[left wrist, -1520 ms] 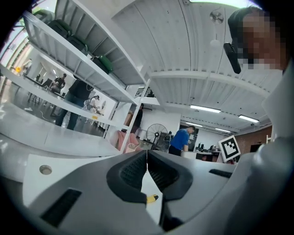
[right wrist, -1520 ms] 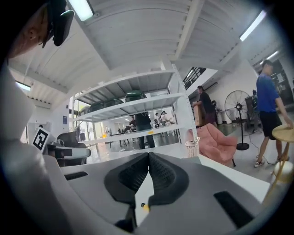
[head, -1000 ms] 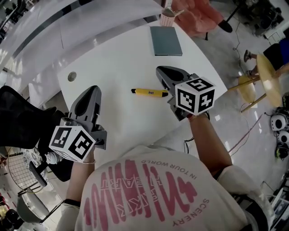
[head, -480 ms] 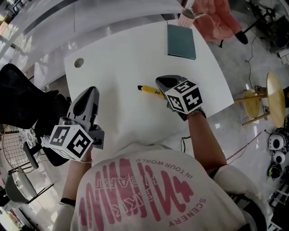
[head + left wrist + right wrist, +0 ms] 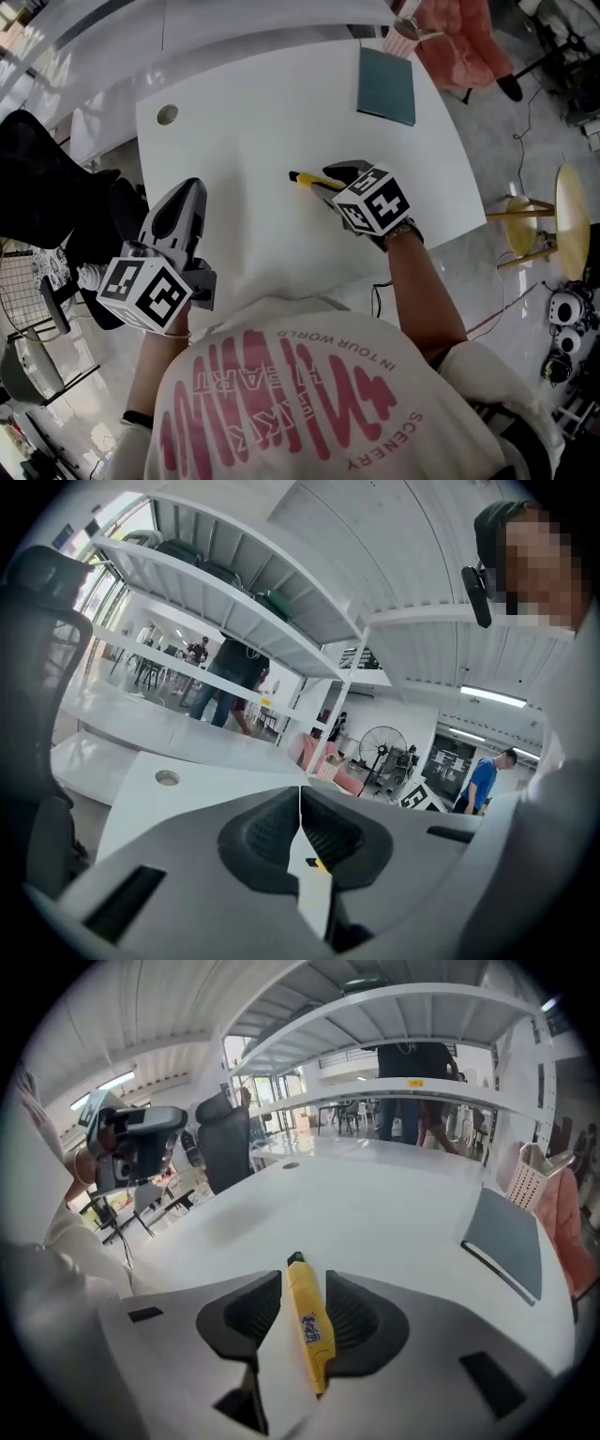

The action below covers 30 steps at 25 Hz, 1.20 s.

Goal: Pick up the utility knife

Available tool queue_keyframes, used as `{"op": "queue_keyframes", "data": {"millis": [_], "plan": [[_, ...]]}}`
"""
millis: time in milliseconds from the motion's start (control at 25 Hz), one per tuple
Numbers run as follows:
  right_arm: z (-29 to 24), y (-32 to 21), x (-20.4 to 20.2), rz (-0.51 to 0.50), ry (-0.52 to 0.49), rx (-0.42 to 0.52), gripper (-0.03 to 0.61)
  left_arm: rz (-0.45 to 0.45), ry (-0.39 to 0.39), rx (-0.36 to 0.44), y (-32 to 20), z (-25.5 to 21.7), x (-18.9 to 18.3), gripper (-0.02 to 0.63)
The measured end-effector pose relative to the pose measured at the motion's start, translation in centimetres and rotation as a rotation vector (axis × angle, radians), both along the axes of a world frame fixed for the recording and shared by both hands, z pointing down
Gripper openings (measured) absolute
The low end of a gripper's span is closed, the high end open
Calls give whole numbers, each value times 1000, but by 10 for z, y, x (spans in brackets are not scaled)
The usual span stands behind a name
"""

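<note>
A yellow utility knife with a black tip lies flat on the white table. My right gripper has come down over its near end. In the right gripper view the knife lies lengthwise between the two jaws. It sits close to the right pad, with a gap on the left side. The right gripper's jaws are opening and do not press on the knife. My left gripper hovers at the table's near left edge, shut and empty, its tips touching.
A teal notebook lies at the table's far right corner, with a pink-and-white basket beyond it. A round cable hole is at the far left. A black office chair stands left of the table and a wooden stool to the right.
My right gripper has dropped and tilted down onto the knife, which now lies between its parted jaws. The left gripper has sunk slightly and stays shut.
</note>
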State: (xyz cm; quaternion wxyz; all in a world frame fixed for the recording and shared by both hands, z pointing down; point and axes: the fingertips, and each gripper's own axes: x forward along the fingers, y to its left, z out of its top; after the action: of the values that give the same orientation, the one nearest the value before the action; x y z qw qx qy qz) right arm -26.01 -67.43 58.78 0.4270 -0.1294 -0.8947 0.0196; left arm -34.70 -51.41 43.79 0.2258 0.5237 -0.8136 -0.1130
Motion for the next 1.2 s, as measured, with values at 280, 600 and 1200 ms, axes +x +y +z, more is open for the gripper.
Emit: {"op": "queue_keyframes", "data": {"millis": [280,600,1200], "plan": [[23,-3,-2,6,106,41,282,-25,8,-18,13,5,-4,25],[39,-1,-3,-21,181,85,285,-38,7,-16,21,6,-7,25],[34,8,1,-31,280,186,265,-43,-25,25,41,-14,-22,25]]}}
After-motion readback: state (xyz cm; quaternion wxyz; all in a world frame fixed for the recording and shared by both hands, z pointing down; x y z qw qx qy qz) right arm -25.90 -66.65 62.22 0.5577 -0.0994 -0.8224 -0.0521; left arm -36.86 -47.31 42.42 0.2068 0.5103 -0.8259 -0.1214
